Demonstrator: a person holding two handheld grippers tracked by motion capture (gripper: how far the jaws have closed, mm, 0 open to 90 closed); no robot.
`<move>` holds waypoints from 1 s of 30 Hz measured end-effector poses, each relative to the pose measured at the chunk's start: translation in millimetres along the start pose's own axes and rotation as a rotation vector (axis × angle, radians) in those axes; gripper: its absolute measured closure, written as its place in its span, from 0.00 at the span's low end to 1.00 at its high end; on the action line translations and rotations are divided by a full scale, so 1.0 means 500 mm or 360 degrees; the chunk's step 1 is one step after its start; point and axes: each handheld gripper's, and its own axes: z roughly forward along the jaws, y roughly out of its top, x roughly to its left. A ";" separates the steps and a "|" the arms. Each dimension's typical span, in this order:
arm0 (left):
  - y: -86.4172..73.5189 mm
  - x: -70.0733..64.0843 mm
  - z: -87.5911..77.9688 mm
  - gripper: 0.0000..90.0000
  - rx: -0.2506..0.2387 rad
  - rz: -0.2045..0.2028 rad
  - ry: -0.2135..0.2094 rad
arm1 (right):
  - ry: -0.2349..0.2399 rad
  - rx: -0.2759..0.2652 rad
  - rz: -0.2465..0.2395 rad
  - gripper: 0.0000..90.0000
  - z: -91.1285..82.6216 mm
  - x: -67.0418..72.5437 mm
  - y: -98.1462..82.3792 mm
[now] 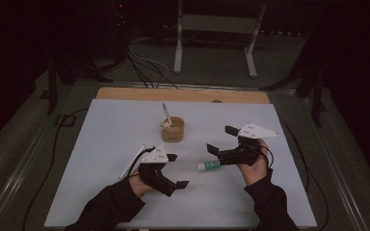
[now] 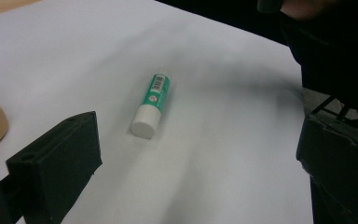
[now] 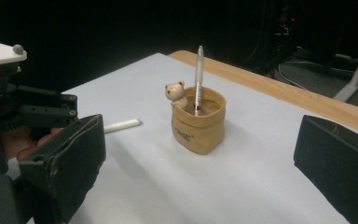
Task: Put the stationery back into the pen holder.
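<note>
A green and white glue stick [image 1: 208, 165] lies on the white table cover [image 1: 111, 134] between my two grippers. My left gripper [image 1: 177, 171] is open just left of it, and in its own view the glue stick [image 2: 151, 105] lies ahead between the wide-apart jaws of the left gripper [image 2: 198, 177]. Just above the stick, my right gripper [image 1: 221, 139] is open and empty. The right gripper [image 3: 200, 172] faces a tan pouch-shaped holder [image 3: 198, 123] with a small bear figure [image 3: 176, 93] on its rim. A silver pen [image 3: 198, 79] stands upright in it.
A white pen [image 1: 132, 161] lies on the cover left of my left gripper; the white pen [image 3: 121, 125] is also in the right gripper view. The holder [image 1: 173, 129] stands mid-table. A wooden table edge [image 1: 183, 95] runs along the back, with cables and a metal stand beyond.
</note>
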 end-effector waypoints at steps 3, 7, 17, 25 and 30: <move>0.007 0.002 0.009 0.00 0.0014 0.0012 -0.0011 | 0.0009 -0.0037 0.0023 0.02 -0.008 -0.001 0.002; 0.018 0.007 0.025 0.00 0.0018 0.0016 -0.0016 | 0.0002 -0.0061 0.0025 0.02 -0.015 -0.001 0.008; 0.033 0.013 0.081 0.01 0.0046 0.0035 -0.0076 | 0.0014 -0.0099 0.0071 0.02 -0.027 -0.006 0.010; 0.026 0.032 0.124 0.02 0.0039 0.0091 -0.0077 | 0.0031 -0.0112 0.0073 0.02 -0.032 -0.006 0.014; 0.023 0.044 0.137 0.06 0.0040 0.0052 -0.0076 | 0.0035 -0.0115 0.0080 0.02 -0.033 -0.007 0.015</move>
